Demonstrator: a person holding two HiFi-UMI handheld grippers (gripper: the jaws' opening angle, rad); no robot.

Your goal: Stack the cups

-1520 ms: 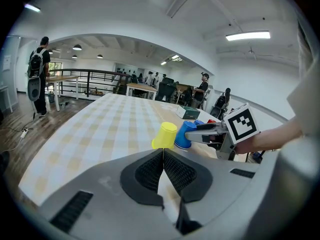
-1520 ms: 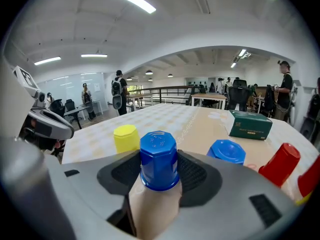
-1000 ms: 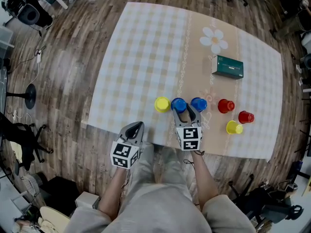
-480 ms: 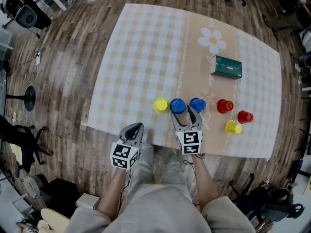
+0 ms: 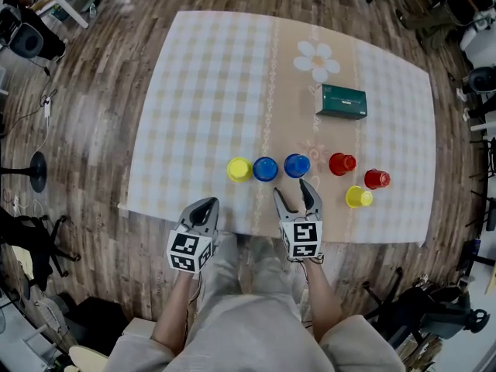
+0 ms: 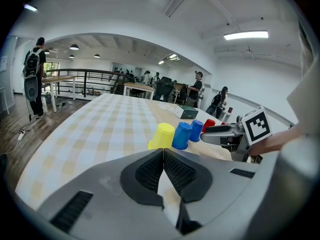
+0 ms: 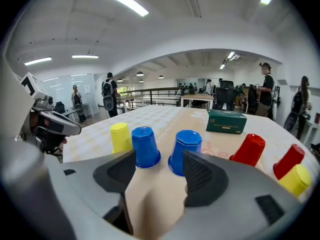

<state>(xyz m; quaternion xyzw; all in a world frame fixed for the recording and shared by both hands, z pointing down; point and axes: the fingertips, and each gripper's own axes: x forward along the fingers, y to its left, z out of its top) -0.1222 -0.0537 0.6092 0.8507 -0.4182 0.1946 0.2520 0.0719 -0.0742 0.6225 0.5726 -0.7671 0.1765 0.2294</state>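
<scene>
Green box (image 5: 341, 101) on checked tablecloth (image 5: 201, 91)

At lower centre a yellow cup (image 5: 239, 169), blue cup (image 5: 265, 169), second blue cup (image 5: 297, 165) and red cup (image 5: 341, 163) stand in a row on the table (image 5: 209, 91); just below, the right gripper (image 5: 293, 191), jaws apart

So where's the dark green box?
In the head view the dark green rectangular box lies on the checked tablecloth, right of centre, beside the printed white daisy and beyond the left red plastic cup.
</scene>
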